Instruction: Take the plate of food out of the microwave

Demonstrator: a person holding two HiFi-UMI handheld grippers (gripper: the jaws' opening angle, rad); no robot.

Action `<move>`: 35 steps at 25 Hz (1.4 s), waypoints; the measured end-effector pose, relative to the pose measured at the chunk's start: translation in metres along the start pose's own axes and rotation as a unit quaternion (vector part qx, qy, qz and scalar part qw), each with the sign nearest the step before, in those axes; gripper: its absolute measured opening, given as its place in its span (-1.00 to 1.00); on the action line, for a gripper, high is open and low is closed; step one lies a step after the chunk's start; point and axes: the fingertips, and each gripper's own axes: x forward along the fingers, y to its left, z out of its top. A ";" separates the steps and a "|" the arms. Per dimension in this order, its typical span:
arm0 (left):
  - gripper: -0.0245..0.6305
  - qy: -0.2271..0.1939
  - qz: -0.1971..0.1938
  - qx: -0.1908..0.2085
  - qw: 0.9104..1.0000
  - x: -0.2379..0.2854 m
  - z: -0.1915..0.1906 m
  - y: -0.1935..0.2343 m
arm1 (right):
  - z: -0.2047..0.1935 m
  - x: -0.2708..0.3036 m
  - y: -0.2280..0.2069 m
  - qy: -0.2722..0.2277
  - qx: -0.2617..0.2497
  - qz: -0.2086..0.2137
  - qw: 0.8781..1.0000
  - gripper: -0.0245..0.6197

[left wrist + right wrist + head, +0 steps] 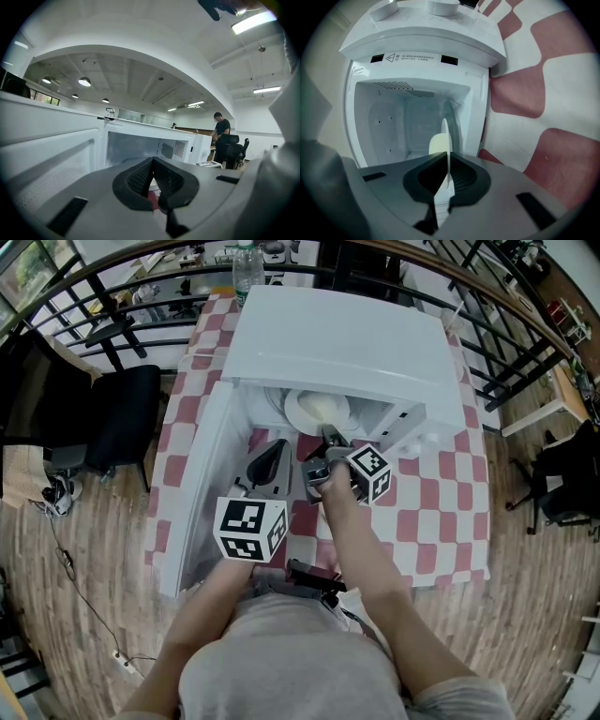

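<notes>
The white microwave stands on the checked table with its door swung open to the left. Inside lies a white plate with pale yellow food. My right gripper reaches into the opening and is shut on the plate's near rim. In the right gripper view the plate runs edge-on between the jaws of that gripper, with the food beyond. My left gripper hovers beside it at the opening, shut and holding nothing. In the left gripper view its tip faces the microwave's cavity.
The red-and-white checked tablecloth extends to the right of the microwave. A water bottle stands behind the microwave. A black chair sits left of the table. A person stands far off across the room.
</notes>
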 end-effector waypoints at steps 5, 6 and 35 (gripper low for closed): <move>-0.92 0.000 -0.004 -0.004 1.000 -0.003 -0.002 -0.006 | -0.006 -0.005 0.007 0.014 -0.009 0.013 1.000 -0.82; -0.92 0.000 -0.004 -0.006 1.000 -0.004 -0.003 -0.007 | -0.006 -0.007 0.008 0.016 -0.011 0.015 1.000 -0.82; -0.92 -0.013 0.014 -0.028 0.999 -0.030 -0.001 -0.023 | -0.017 -0.092 0.043 0.045 -0.016 0.057 0.997 -0.82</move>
